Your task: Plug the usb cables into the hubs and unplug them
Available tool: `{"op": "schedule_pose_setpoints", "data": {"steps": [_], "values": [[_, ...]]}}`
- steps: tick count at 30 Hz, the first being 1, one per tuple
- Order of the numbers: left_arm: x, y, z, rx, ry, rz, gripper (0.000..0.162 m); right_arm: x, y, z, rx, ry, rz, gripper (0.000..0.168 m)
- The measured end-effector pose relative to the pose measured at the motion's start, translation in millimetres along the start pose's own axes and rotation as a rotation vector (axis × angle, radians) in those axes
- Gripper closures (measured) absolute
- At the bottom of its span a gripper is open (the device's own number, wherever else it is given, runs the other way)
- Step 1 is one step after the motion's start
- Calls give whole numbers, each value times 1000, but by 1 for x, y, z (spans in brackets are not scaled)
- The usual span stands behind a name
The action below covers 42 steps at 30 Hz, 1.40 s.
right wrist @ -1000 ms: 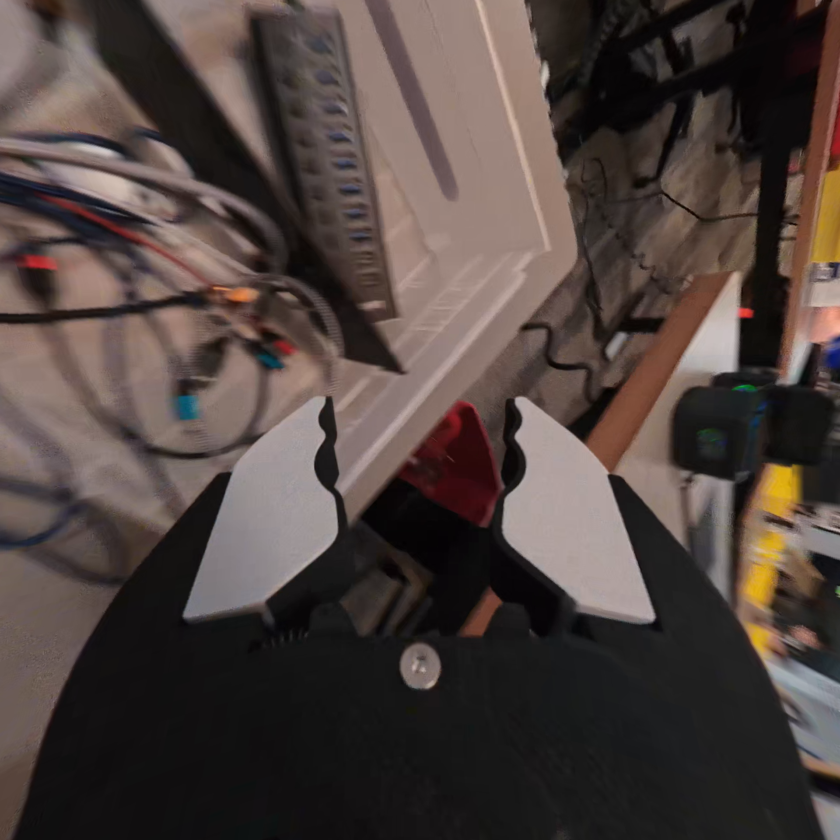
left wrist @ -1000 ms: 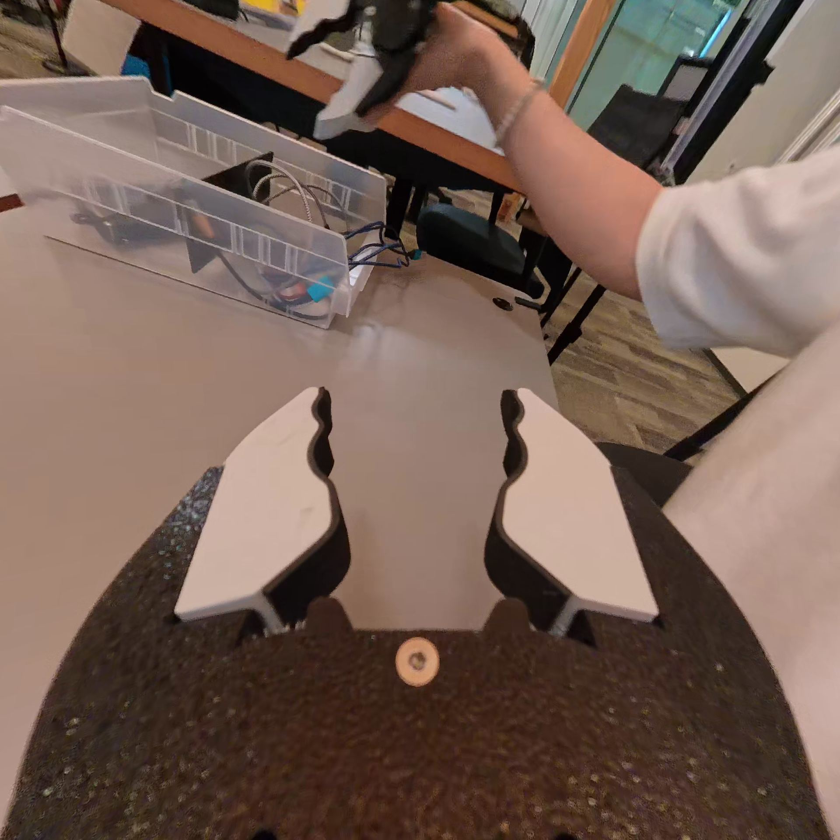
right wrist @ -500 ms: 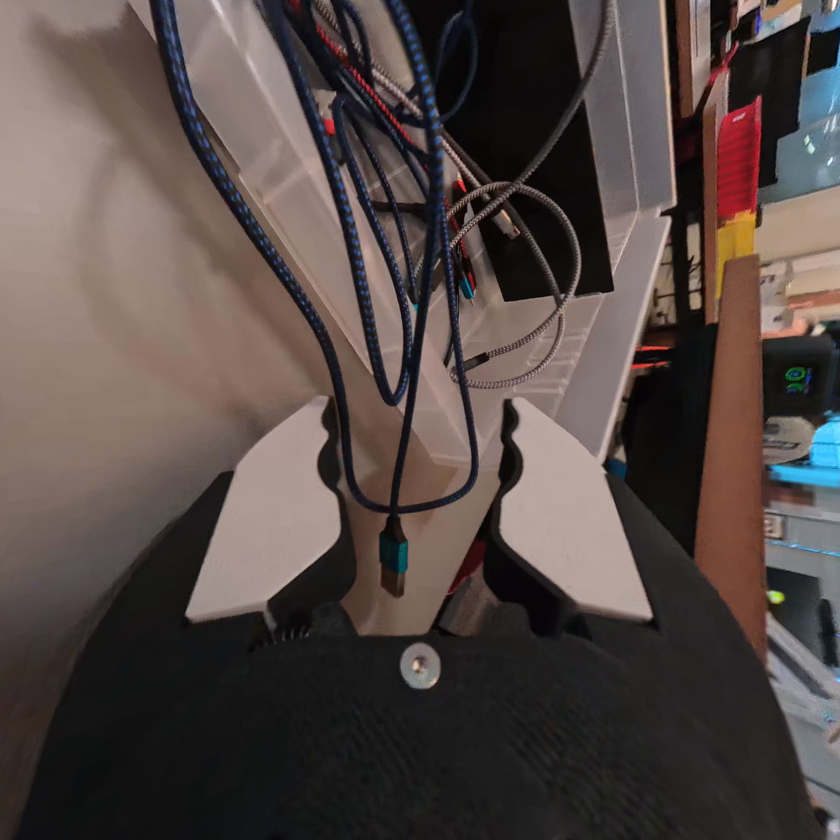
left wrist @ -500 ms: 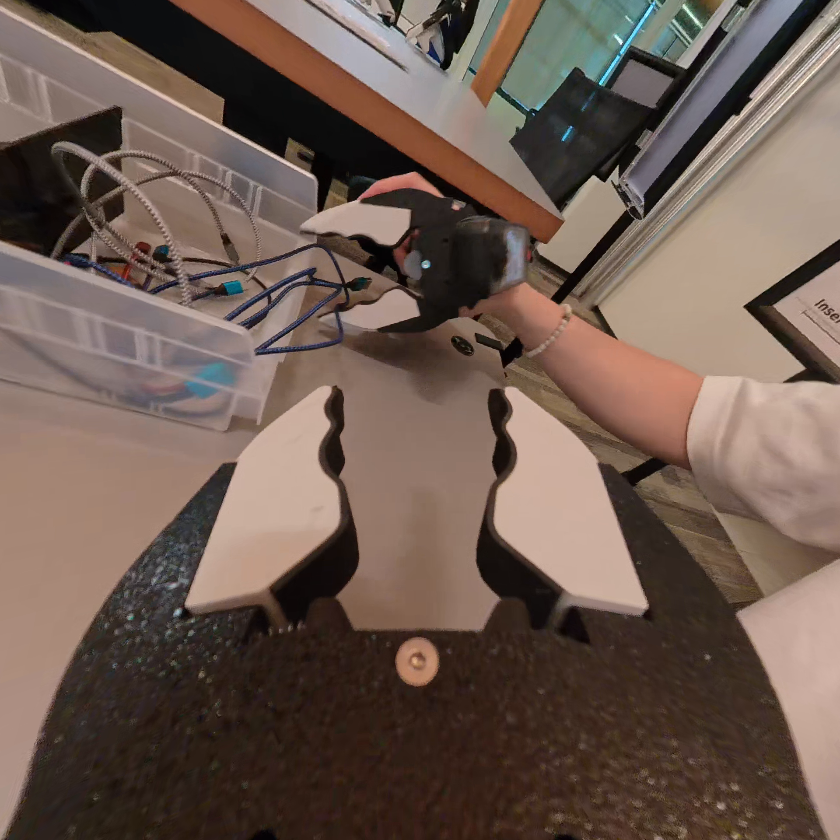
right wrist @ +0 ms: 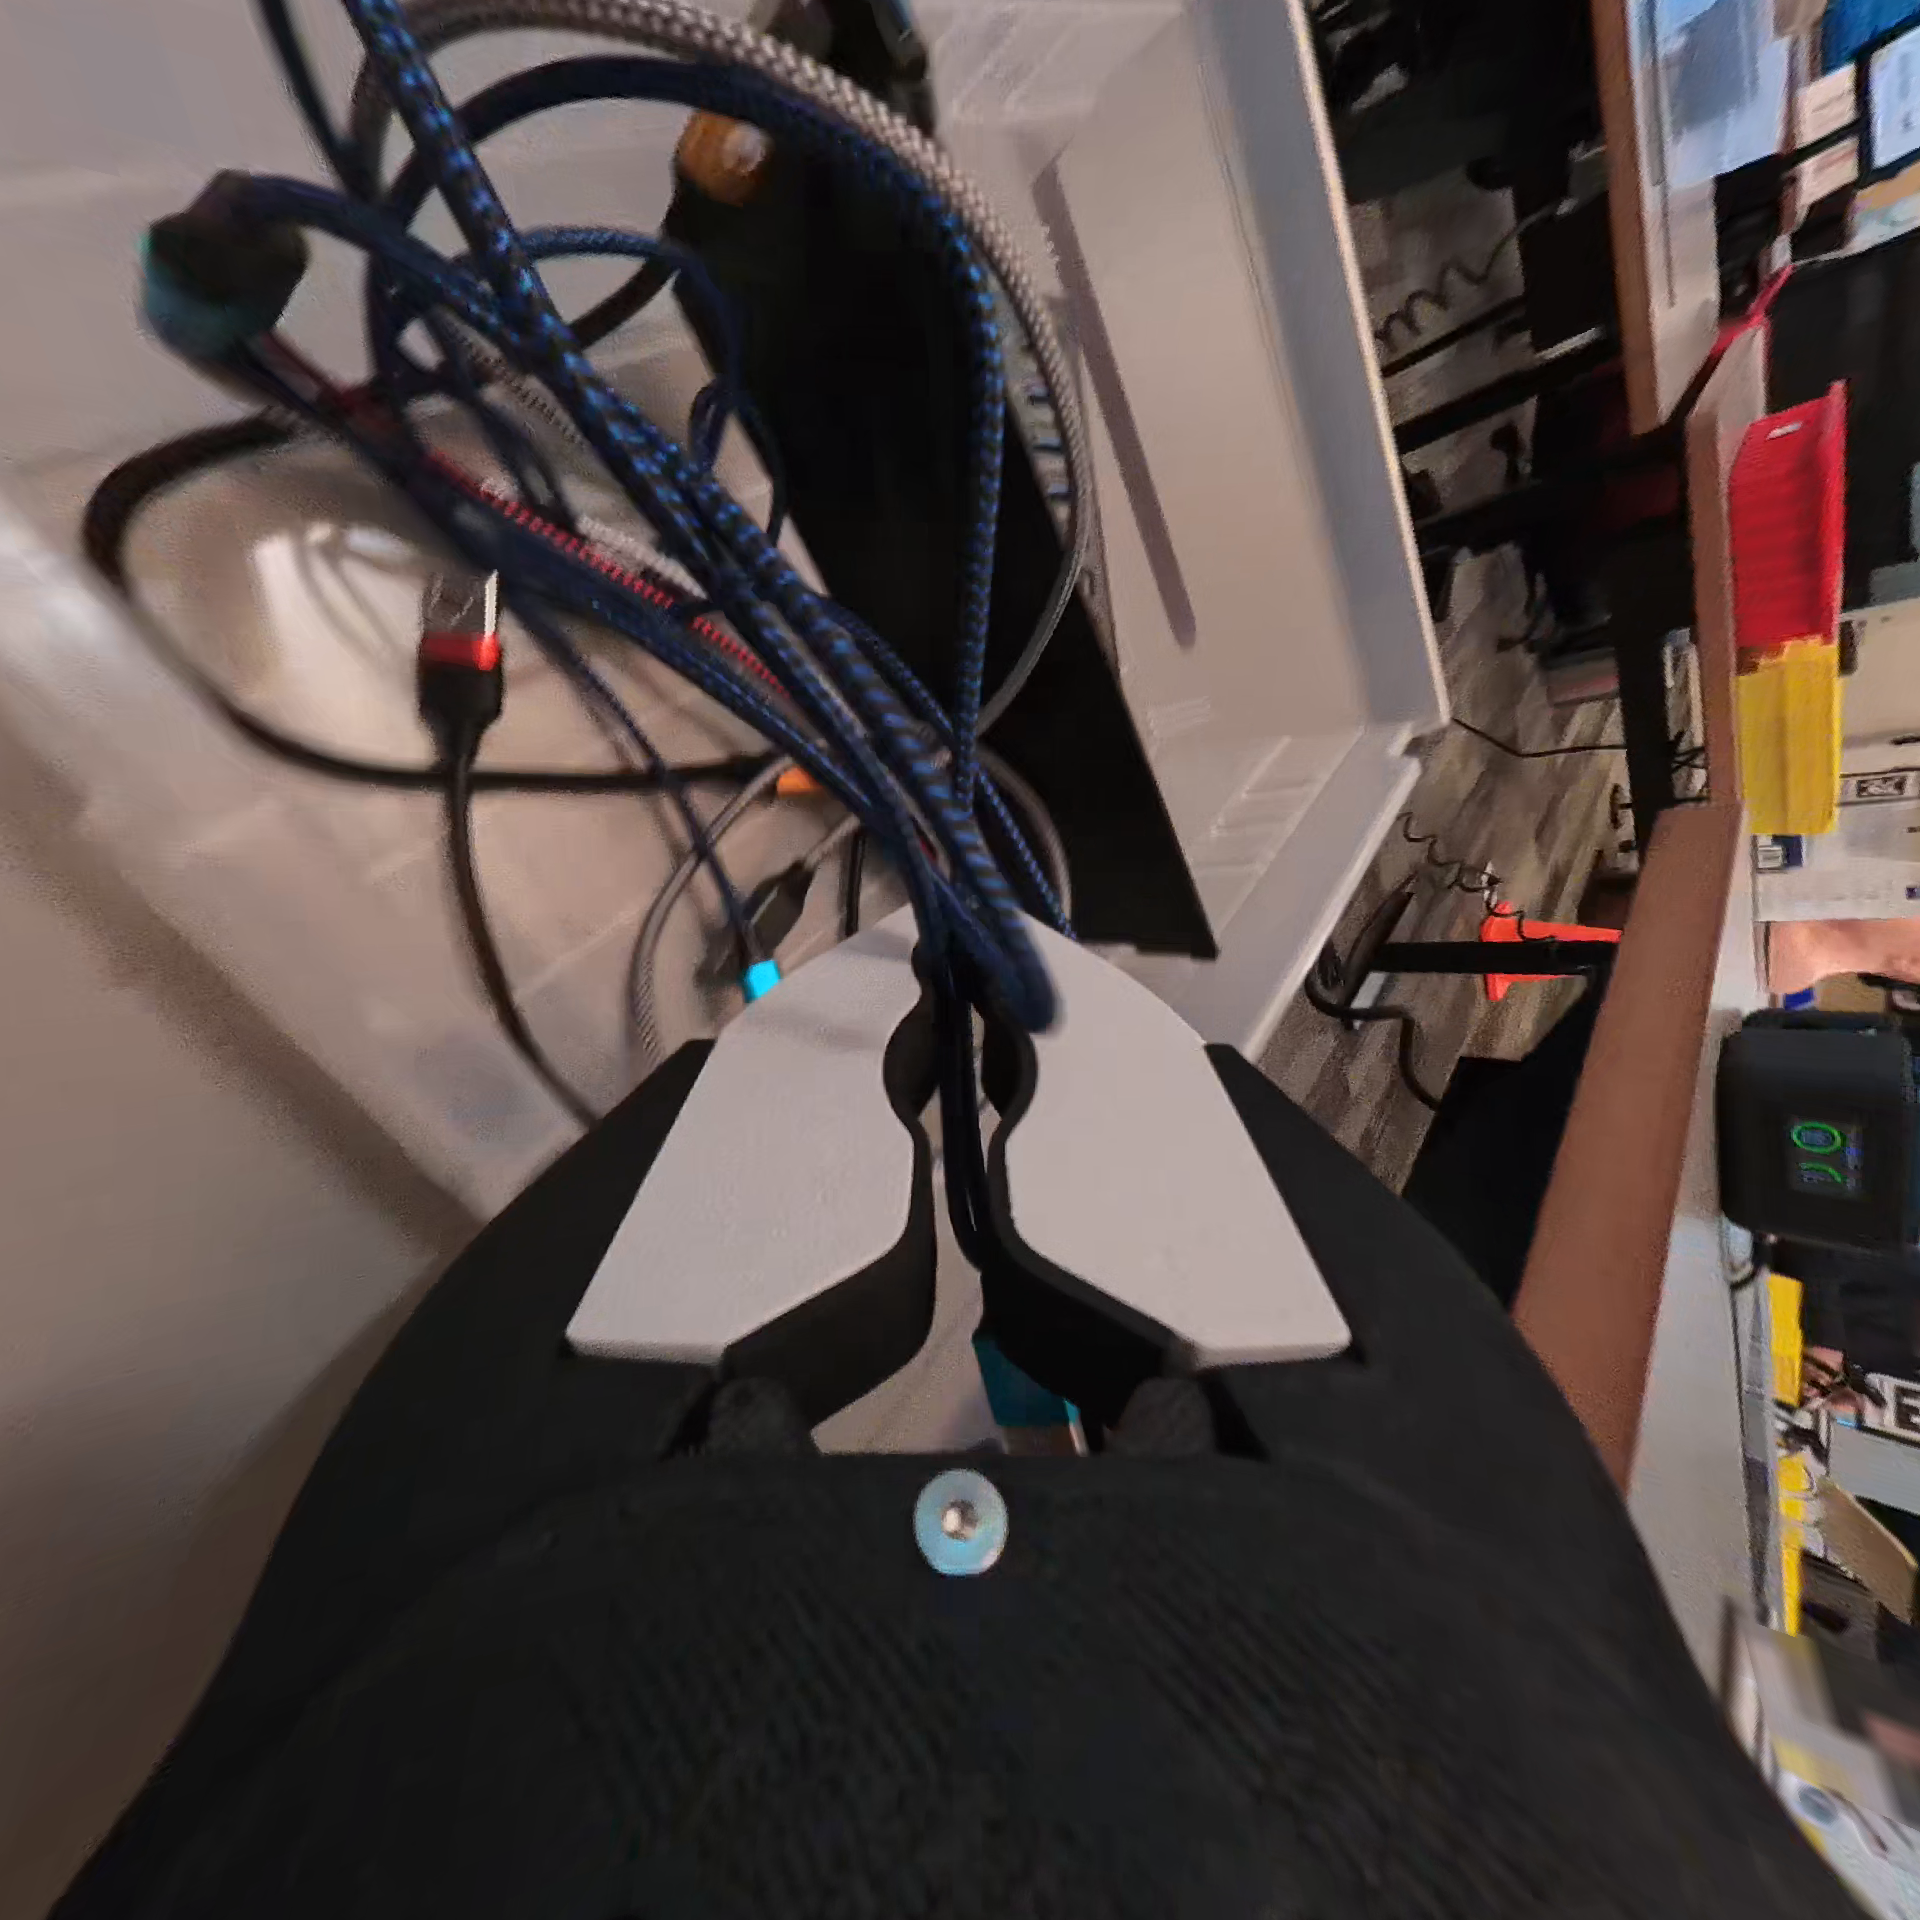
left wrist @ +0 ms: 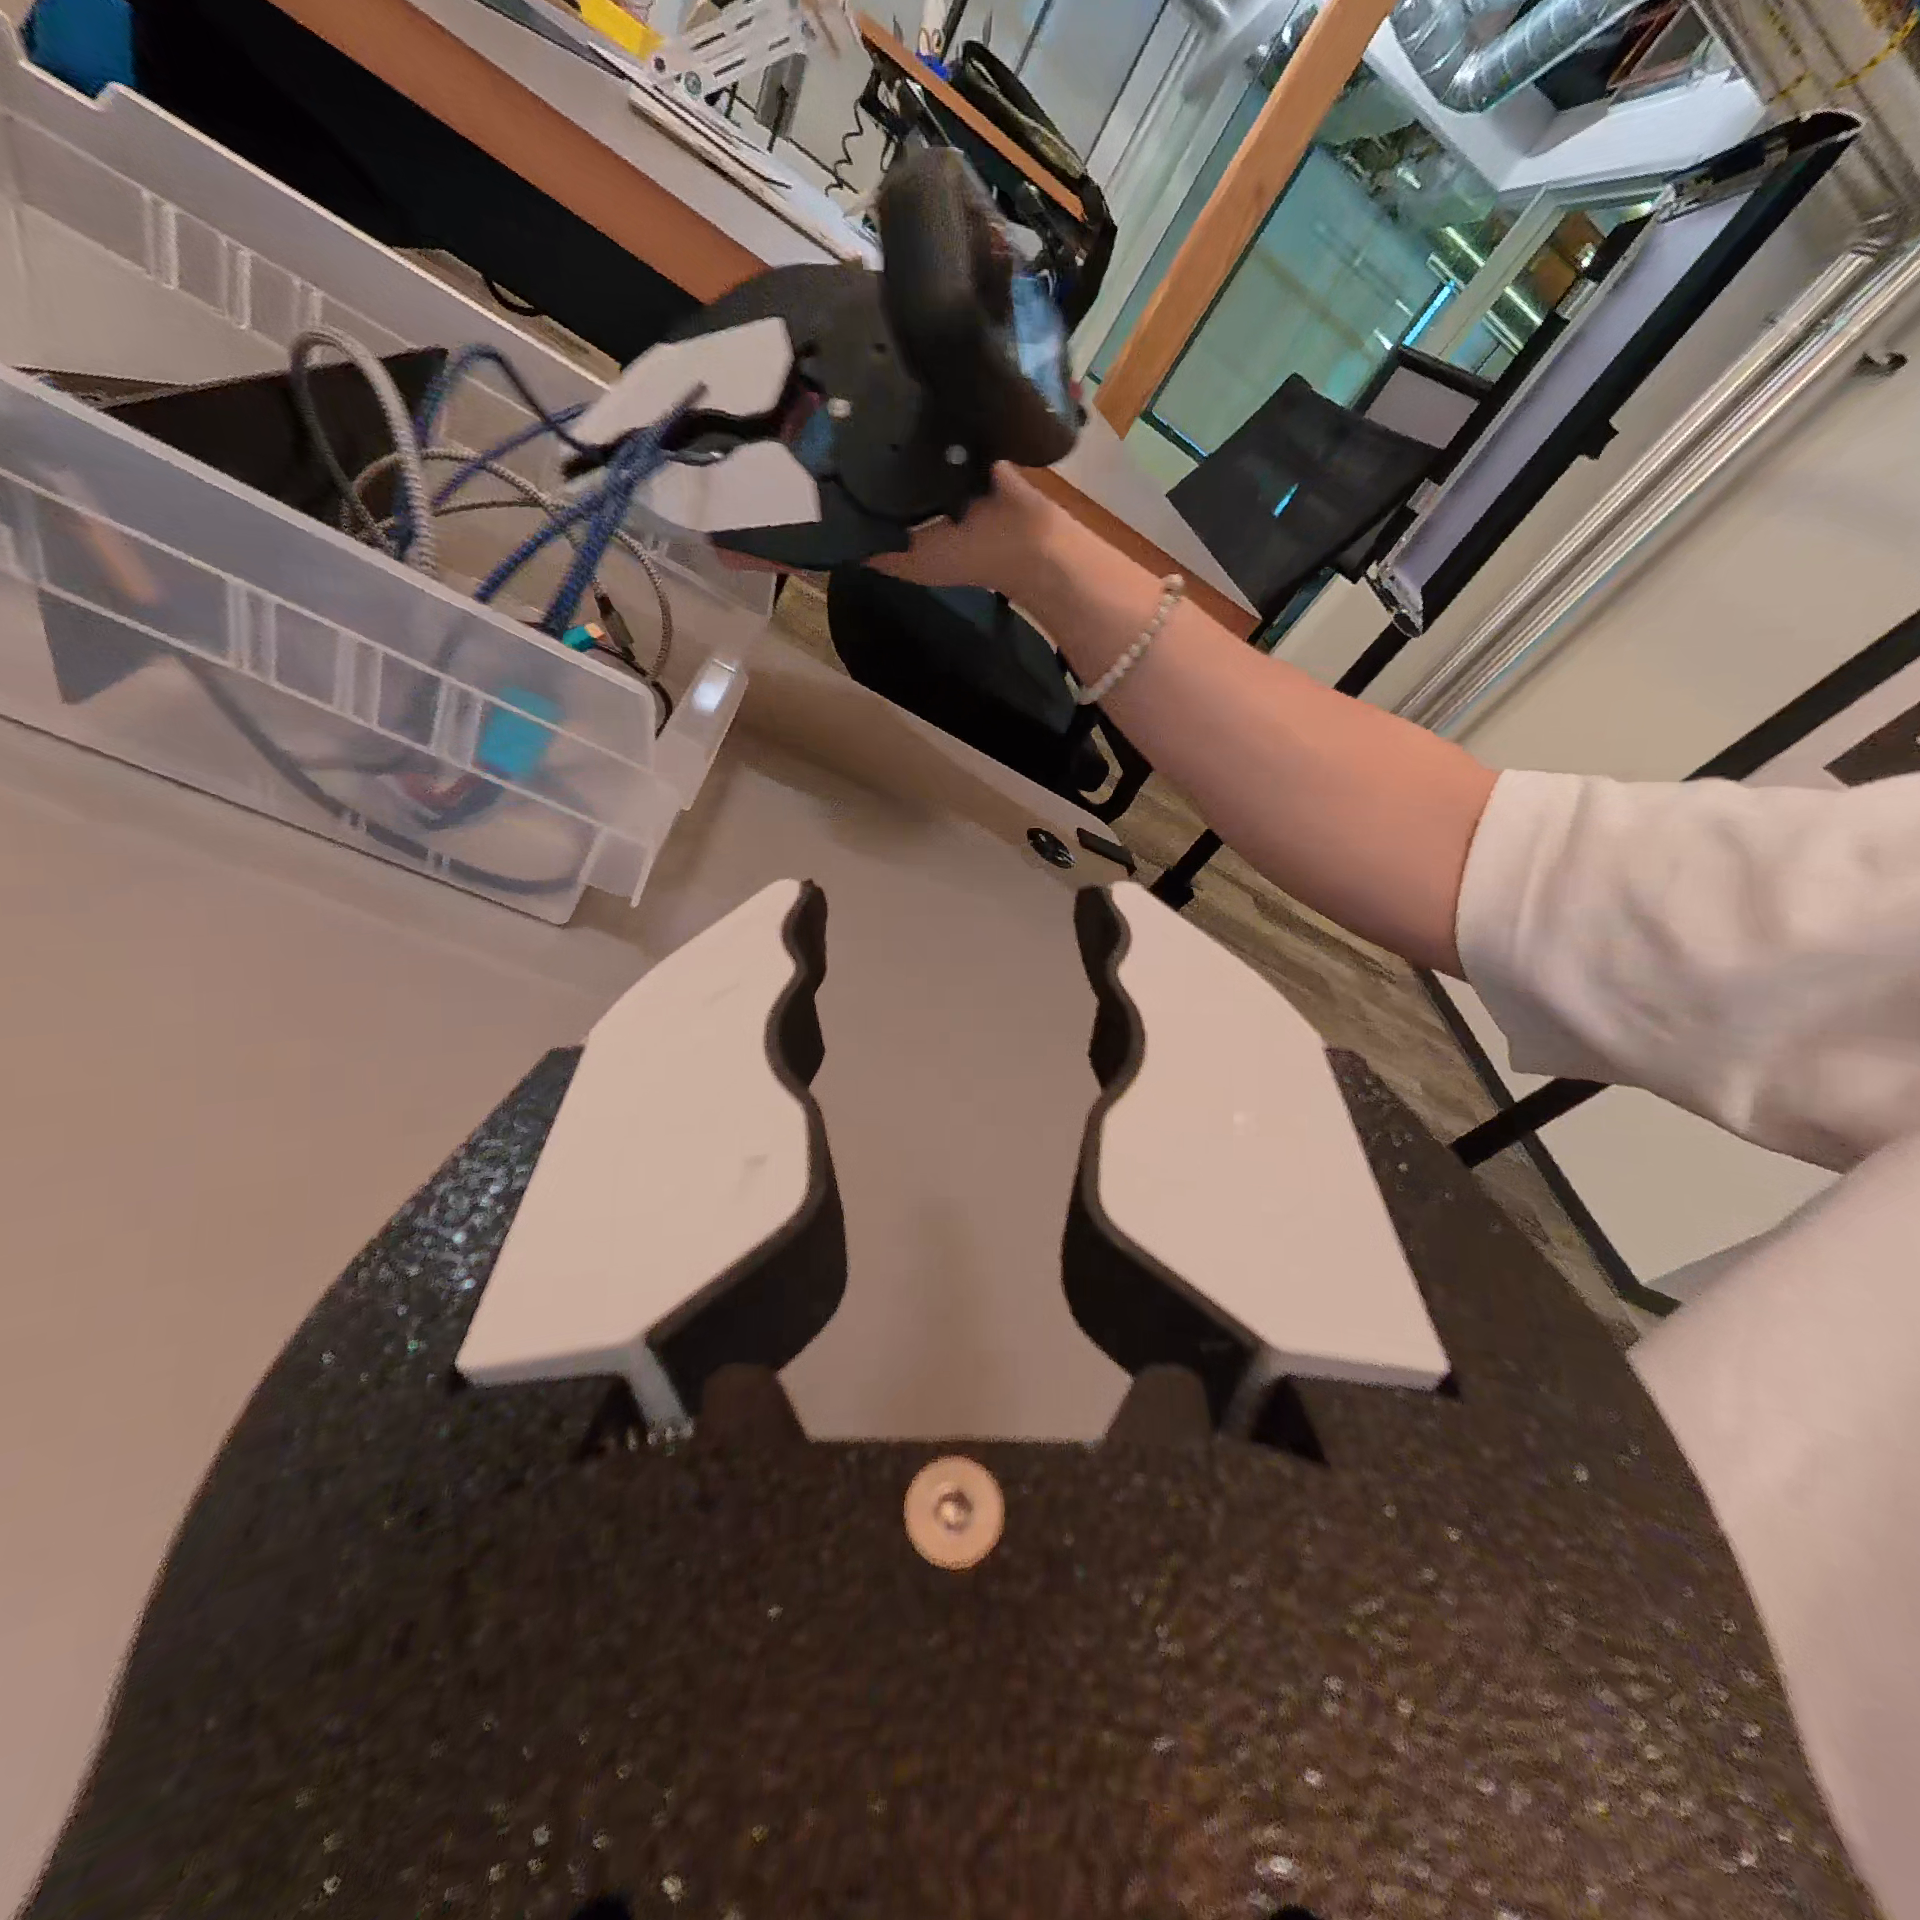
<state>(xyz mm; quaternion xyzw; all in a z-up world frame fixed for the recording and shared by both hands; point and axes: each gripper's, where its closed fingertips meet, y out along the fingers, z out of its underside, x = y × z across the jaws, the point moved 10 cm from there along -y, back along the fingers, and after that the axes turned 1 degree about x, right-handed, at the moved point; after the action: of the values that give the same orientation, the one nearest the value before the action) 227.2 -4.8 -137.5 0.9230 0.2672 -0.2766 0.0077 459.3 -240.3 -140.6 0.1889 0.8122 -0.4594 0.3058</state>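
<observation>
Right claw [right wrist: 961,997] pinches a blue cable [right wrist: 748,561] above the bin [left wrist: 665,727]; left claw [left wrist: 945,914] gapes idle; nothing plugged yet.

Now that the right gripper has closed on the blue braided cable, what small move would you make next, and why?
Probably lift the right gripper slowly away from the clear bin. It is shut on the blue braided cable, whose teal plug sits behind the fingers, and the strands cross the other cables, so a gentle pull should separate it.
</observation>
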Motion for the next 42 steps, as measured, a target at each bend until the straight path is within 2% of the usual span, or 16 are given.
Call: {"op": "schedule_pose_setpoints", "data": {"steps": [5,8,9,10,13,14,16,18,20,22,27,29,32,34,38,42], "values": [[-4,2,-1,47,45,9,114,13,44,-14,20,157,-33,166],[-4,0,0,66,56,17,114,30,62,-14,99,255,-193,165],[-4,-1,0,68,55,17,114,31,64,-14,128,236,-199,163],[-3,-2,1,70,53,18,114,31,63,-13,113,209,-191,163],[-1,-4,2,81,43,27,114,23,51,-11,100,229,-263,127],[0,-4,3,84,42,30,114,18,46,-11,89,250,-274,130],[0,-5,4,91,43,36,114,8,33,-11,49,283,-325,126],[0,-5,4,99,50,41,114,4,20,-13,13,302,-460,91],[0,-4,4,102,56,46,114,-2,11,-13,33,343,-494,85],[0,-4,4,100,56,51,114,-9,7,-12,38,358,-455,75],[-1,-2,8,115,50,68,114,-14,-7,-3,39,403,-562,66],[-2,-2,11,132,56,70,114,-16,-14,2,39,468,-657,64],[-3,-3,14,162,67,73,114,-20,-29,11,156,544,-795,74],[-3,-4,14,171,85,64,113,-25,-46,17,231,505,-746,70],[0,0,8,146,92,-20,111,-34,-93,26,78,539,-543,70],[18,19,-10,109,52,-220,110,-17,-133,26,-181,722,-90,76]]}}
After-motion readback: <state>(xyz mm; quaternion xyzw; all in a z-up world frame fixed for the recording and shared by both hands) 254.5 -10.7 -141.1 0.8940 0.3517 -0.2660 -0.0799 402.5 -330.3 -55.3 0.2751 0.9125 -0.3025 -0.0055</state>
